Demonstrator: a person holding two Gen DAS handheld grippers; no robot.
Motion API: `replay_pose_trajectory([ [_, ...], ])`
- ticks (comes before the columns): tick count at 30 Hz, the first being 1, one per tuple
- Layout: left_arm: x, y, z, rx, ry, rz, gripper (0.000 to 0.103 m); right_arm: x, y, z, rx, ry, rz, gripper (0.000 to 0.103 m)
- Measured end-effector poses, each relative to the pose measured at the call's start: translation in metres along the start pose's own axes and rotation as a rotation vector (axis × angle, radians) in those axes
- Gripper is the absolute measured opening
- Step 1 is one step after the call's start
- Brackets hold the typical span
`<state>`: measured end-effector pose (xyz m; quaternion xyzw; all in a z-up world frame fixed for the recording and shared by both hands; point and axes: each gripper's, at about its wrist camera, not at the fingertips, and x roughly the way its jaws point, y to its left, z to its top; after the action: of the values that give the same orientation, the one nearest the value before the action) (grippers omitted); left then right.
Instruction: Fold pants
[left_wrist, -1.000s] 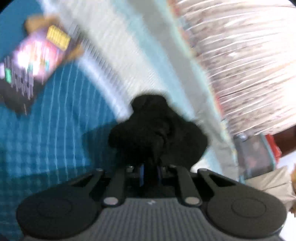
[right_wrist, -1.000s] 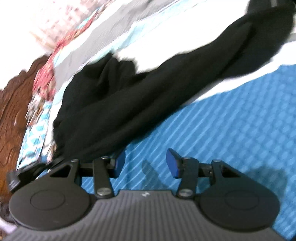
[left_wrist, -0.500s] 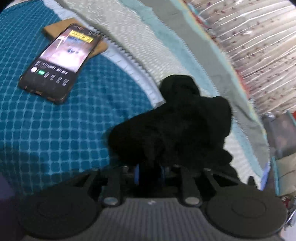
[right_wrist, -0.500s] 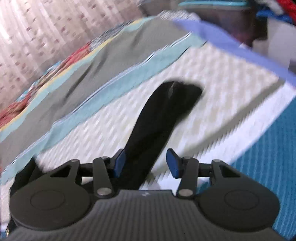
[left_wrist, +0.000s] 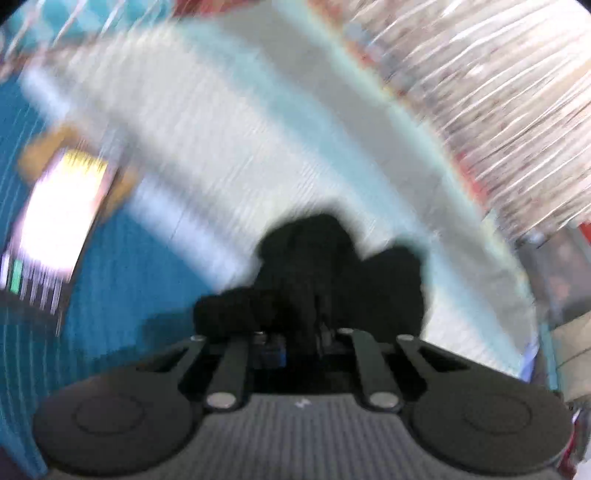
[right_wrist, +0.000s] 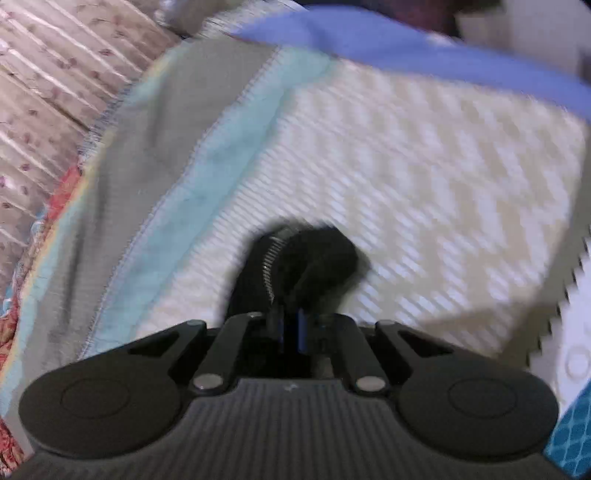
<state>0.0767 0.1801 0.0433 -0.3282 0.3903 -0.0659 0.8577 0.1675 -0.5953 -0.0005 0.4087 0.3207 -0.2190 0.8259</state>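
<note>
The black pants (left_wrist: 332, 269) bunch up right in front of my left gripper (left_wrist: 291, 347), which is shut on the fabric above the bed. In the right wrist view a narrow end of the black pants (right_wrist: 306, 266), with a silver zipper on it, lies between the blue pads of my right gripper (right_wrist: 290, 328), which is shut on it. The rest of the pants is hidden behind both grippers.
The bed has a white textured cover (right_wrist: 424, 166) with grey and pale blue bands (right_wrist: 155, 147) and a teal patterned part (left_wrist: 122, 273). A lit phone (left_wrist: 55, 225) lies on the teal part at the left. A pleated floral curtain (left_wrist: 498, 92) hangs behind the bed.
My right gripper has shut on the end of the pants; it was open before. My left gripper keeps its hold and has swung, so the view is blurred.
</note>
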Motion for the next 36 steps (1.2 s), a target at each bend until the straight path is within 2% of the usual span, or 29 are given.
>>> replay_pose_trajectory([
  [2,-0.018,-0.018,0.027,0.002,-0.077,-0.070,0.011,-0.031,0.024,0.021,-0.052,-0.088,0.069,0.006],
  [4,-0.035,-0.033,0.038,0.030,-0.136,-0.107,0.011,-0.072,0.037,0.041,-0.074,-0.179,0.124,0.006],
  [7,-0.051,-0.037,0.028,0.067,-0.146,-0.133,0.011,-0.137,0.026,0.059,-0.057,-0.287,0.208,0.006],
  [10,-0.047,-0.021,-0.004,0.065,-0.053,-0.096,0.012,-0.177,-0.006,0.052,-0.054,-0.319,0.213,0.006],
  [13,-0.031,0.008,-0.050,0.018,0.083,-0.016,0.012,-0.199,-0.049,0.023,-0.045,-0.300,0.163,0.006],
  [17,-0.009,0.053,-0.109,-0.053,0.245,0.075,0.012,-0.211,-0.121,-0.029,0.016,-0.240,0.027,0.006],
  [19,-0.010,0.065,-0.127,-0.068,0.260,0.077,0.013,-0.208,-0.158,-0.054,0.083,-0.195,-0.064,0.006],
  [21,-0.015,0.066,-0.131,-0.052,0.253,0.083,0.020,-0.200,-0.187,-0.075,0.139,-0.155,-0.146,0.006],
  [22,-0.019,0.066,-0.130,-0.042,0.245,0.080,0.022,-0.200,-0.191,-0.086,0.131,-0.143,-0.188,0.013],
  [24,-0.032,0.065,-0.127,-0.022,0.215,0.076,0.035,-0.202,-0.194,-0.098,0.134,-0.146,-0.240,0.026],
  [25,-0.040,0.065,-0.126,-0.013,0.193,0.065,0.036,-0.207,-0.194,-0.100,0.150,-0.164,-0.245,0.044],
  [26,-0.049,0.067,-0.125,-0.008,0.169,0.045,0.036,-0.213,-0.194,-0.102,0.171,-0.189,-0.248,0.049],
  [28,-0.066,0.073,-0.122,-0.011,0.121,0.006,0.037,-0.223,-0.189,-0.102,0.205,-0.226,-0.270,0.049],
  [30,-0.078,0.079,-0.114,-0.026,0.066,-0.013,0.037,-0.230,-0.181,-0.103,0.190,-0.248,-0.237,0.049],
  [33,-0.092,0.096,-0.107,-0.070,-0.011,-0.017,0.037,-0.230,-0.146,-0.101,0.102,-0.259,-0.188,0.049],
  [36,-0.086,0.111,-0.094,-0.120,-0.040,0.002,0.037,-0.227,-0.107,-0.111,0.005,-0.214,-0.099,0.049],
])
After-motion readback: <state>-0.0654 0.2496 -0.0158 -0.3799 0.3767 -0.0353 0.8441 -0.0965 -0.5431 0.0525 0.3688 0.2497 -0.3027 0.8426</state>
